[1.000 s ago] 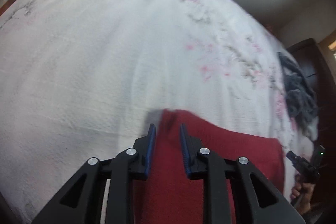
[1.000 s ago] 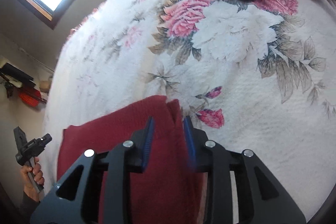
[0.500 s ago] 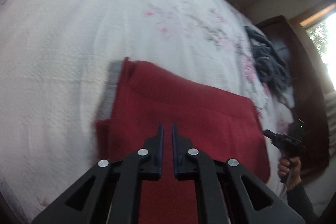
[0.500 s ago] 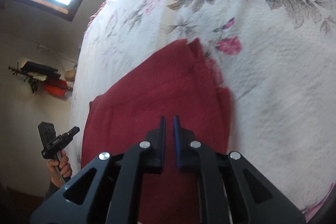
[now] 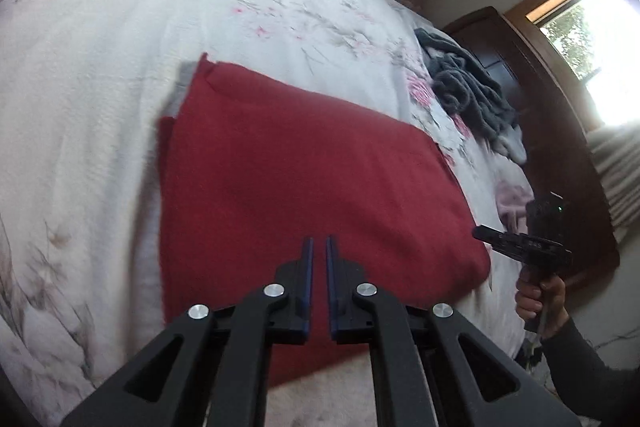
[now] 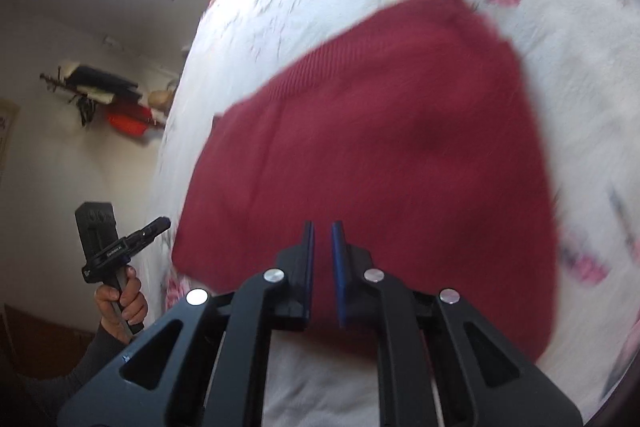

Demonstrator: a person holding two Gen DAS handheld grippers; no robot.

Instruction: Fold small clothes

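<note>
One folded dark-red knit garment (image 5: 304,179) lies flat on the floral white bedspread (image 5: 88,75), bare bedspread from 9 to 12 o'clock; one grey fuzzy heap (image 5: 468,91) at 2. Left hand-held gripper (image 5: 316,247) and right hand-held gripper (image 6: 321,231), two in all, hover above it, jaws nearly closed, holding nothing.

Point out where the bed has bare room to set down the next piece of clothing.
The widest bare patch of bedspread lies left of and beyond the red garment. The far right corner is crowded by the grey pile. The near edge under both grippers is taken by the garment.
</note>
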